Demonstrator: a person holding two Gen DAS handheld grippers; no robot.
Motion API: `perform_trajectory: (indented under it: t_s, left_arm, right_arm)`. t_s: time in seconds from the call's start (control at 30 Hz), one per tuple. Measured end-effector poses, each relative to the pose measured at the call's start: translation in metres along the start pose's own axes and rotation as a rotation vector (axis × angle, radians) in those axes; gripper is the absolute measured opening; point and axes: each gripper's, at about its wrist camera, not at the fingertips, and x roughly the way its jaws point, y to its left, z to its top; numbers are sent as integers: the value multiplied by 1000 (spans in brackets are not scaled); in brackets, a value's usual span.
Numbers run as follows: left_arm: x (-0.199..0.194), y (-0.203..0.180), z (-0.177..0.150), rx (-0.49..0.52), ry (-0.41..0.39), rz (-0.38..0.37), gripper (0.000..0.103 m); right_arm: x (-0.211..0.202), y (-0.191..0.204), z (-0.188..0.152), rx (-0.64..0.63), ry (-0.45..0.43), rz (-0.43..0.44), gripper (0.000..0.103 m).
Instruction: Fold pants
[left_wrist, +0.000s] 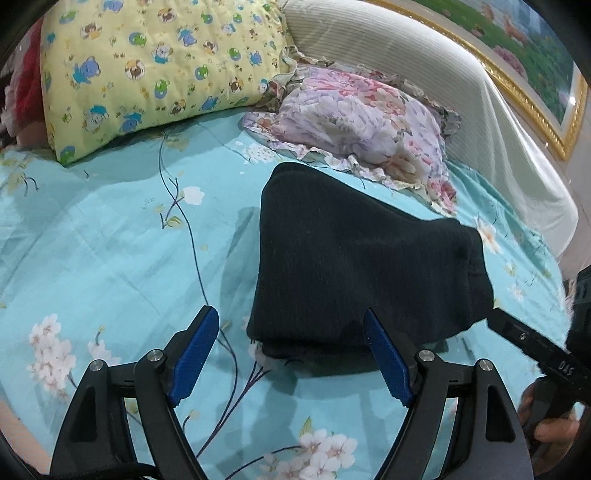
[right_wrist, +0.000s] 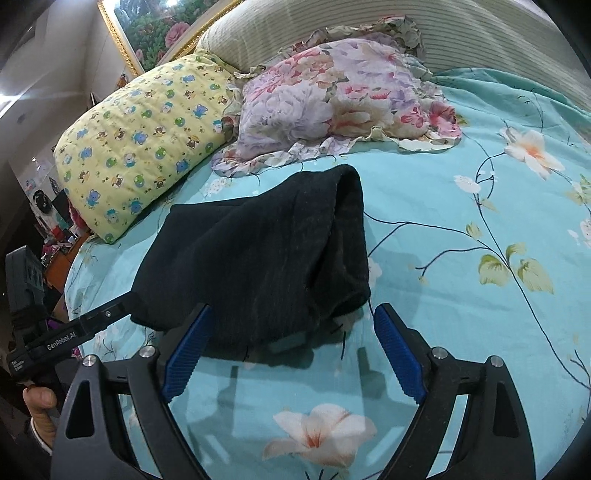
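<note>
Both the left tool (left_wrist: 290, 350) and right tool (right_wrist: 291, 349) gape wide and empty, the folded pants (left_wrist: 354, 266) lying on the bed (left_wrist: 110, 240) just ahead

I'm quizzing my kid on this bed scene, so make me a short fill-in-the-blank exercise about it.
1. The folded pants are ____ in color.
2. The pants lie on a ____ floral bedsheet.
3. The jaws of the left gripper and the right gripper are both ____.
4. The cartoon-bear pillow is ____.

Missing words: black; turquoise; open; yellow
</note>
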Motion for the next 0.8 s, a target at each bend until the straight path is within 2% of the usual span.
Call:
perform_trajectory:
  t_s: [0.3,0.5,0.8]
  left_arm:
    - [-10,-14,-13,80,-15,54,83]
    - [-10,-25,-24,136,-6,98,83]
    - [-3,-28,-30,151,40,122,85]
  right_arm:
    - [-16,13,-16,-75,-55,-20,93]
    - [-16,25,-26,-132,-52,-27,94]
    - [-11,37,-35,-191,-44,-55,98]
